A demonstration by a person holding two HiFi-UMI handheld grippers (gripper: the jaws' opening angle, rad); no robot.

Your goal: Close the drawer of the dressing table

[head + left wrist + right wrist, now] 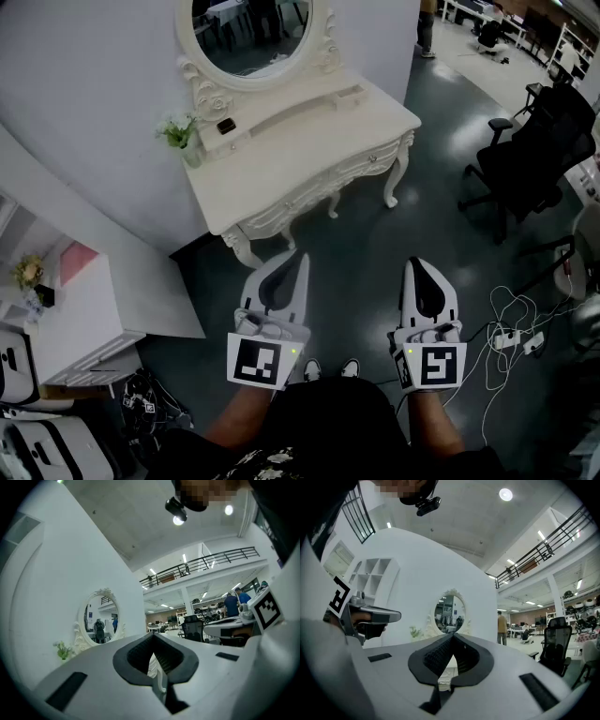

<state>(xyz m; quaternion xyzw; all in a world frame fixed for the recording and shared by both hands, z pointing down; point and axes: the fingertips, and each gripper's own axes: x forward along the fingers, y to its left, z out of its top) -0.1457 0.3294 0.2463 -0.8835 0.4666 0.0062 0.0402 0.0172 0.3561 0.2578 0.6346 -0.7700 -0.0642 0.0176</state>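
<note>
The white dressing table (309, 141) with its oval mirror (253, 37) stands against the wall ahead of me. Its carved drawer front (328, 178) faces me; from here I cannot tell whether the drawer sticks out. My left gripper (300, 258) and right gripper (418, 265) are held level side by side, short of the table and touching nothing. Both are shut and empty, fingertips together. The left gripper view has the left gripper (153, 637) aimed at the mirror (101, 623). Past the right gripper (452, 637), the right gripper view shows that mirror (450, 616) too.
A small potted plant (180, 136) and a dark object (226, 125) sit on the table's raised shelf. A black office chair (534, 141) is to the right, with white cables (511, 333) on the floor. A white cabinet (84, 309) stands at the left. A person (502, 627) stands far off.
</note>
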